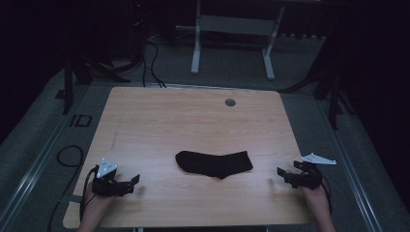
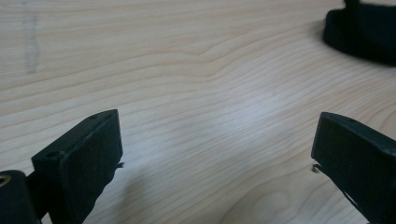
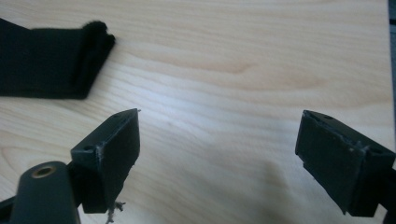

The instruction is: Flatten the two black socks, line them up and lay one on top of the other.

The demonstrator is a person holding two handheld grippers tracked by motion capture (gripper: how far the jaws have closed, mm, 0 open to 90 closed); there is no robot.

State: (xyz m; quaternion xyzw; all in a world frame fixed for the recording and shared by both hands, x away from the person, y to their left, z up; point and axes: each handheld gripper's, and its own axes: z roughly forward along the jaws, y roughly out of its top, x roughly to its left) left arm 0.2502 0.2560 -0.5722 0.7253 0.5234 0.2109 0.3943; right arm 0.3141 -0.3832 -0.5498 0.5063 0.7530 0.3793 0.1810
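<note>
Nearest the person, the left gripper (image 1: 137,180) sits at about seven o'clock on the table (image 1: 193,121), held in a hand whose forearm is cut off by the bottom edge. It is matt black plastic with a grey three-cornered plate on top; in the left gripper view its blocky, square-ended jaws stand wide apart with nothing but bare wood between them. At about five o'clock the right gripper (image 1: 279,171) mirrors it, likewise wide and holding nothing; the right gripper view shows scuffed edges and a stray thread on one jaw.

The table is a pale wood-grain board with rounded corners, smooth enough to show a soft sheen. Just nearer than the centre, between the two grippers and well apart from both, lies a black sock (image 1: 214,163), flat, soft and knitted, its rounded toe toward nine o'clock and its cuff toward three. Its surface is too dark to show any weave.

At twelve o'clock a small round hole (image 1: 230,102) pierces the board. Beyond lies a grey floor, white desk legs (image 1: 195,53) and cables; the rest sinks into darkness.
</note>
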